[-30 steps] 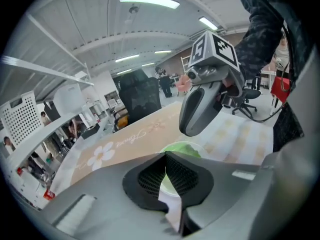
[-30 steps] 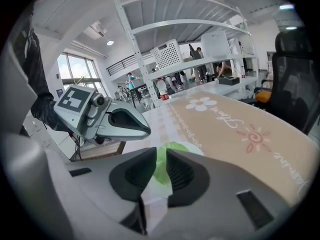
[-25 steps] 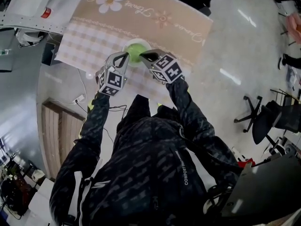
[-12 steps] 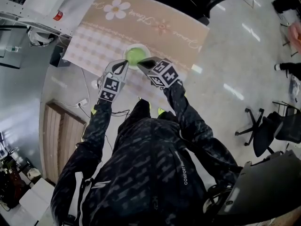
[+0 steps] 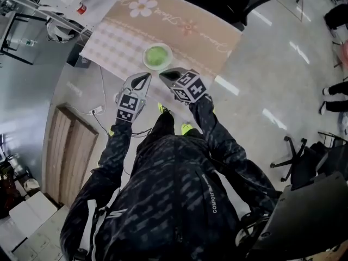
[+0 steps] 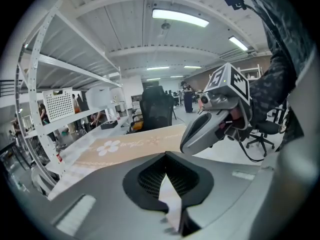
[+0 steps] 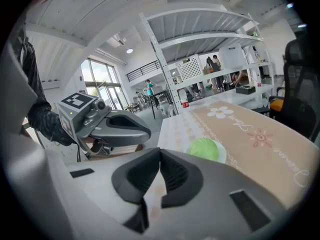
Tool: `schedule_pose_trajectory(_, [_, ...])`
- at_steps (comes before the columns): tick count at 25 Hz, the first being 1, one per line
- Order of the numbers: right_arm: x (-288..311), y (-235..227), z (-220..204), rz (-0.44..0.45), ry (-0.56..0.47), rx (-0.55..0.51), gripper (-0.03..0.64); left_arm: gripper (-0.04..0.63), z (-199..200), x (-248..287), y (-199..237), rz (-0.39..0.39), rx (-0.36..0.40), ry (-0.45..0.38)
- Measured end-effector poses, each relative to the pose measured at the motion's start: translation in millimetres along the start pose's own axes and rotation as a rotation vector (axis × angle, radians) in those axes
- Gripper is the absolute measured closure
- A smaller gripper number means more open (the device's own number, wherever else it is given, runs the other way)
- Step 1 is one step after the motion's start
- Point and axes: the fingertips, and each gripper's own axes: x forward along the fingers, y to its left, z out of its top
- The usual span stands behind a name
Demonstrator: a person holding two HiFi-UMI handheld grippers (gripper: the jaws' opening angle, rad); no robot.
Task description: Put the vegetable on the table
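**Desk:** What have you got in front of you?

**Me:** Glossy pale floor all round, and ahead of me a table under a beige cloth with a flower print. On my right gripper view there's white shelving behind it. On the left gripper view a black office chair stands at the far side.

**Desk:** And the vegetable?

**Me:** It's a round green vegetable, sitting on a white plate near the table's near edge, on the checked part of the cloth. Nothing is touching it.

**Desk:** Grippers?

**Me:** I've got both up side by side over the floor, short of the table edge, tips aimed toward the plate. The left gripper has its 2 jaws pressed together, nothing between them. The right gripper is the same, jaws closed on nothing. The vegetable lies just beyond both tips, apart from them. The right gripper view has it a little right of the jaw line.
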Motion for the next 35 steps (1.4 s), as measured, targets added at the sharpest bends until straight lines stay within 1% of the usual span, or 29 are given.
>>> schedule_pose_trajectory(6, [-17.5,34.6,-12.1,0.034,-0.033,-0.012,0.614,0.597,-6.2,-35.3,-36.5,0.036,-0.08,-0.019])
schedule_pose_trajectory(10, [-28.7,57.3,-22.0,0.047,-0.05,-0.005,0.614,0.597,-5.7,-58.7,-61.3,0.041,-0.171,-0.066])
schedule_pose_trajectory(12, [-32.2,67.4,-25.5,0.053,-0.054,-0.001,0.614,0.597,-5.1,-67.0,-69.4,0.037,-0.195,-0.084])
schedule_pose_trajectory(16, [-35.3,79.2,-33.0,0.058,-0.047,0.002,0.614,0.597,-9.9,-75.3,-79.9,0.032,-0.195,-0.086])
schedule_pose_trajectory(21, [-43.1,91.9,-36.2,0.031,-0.052,0.005,0.614,0.597,-13.6,-89.6,-91.9,0.013,-0.216,-0.109])
schedule_pose_trajectory(27, [-52.3,122.0,-38.8,0.0,-0.07,0.007,0.614,0.597,-20.0,-115.8,-104.5,-0.014,-0.229,-0.127])
schedule_pose_trajectory(35, [-58.9,164.4,-48.5,-0.04,-0.088,0.004,0.614,0.597,-24.6,-153.0,-120.0,-0.032,-0.214,-0.163])
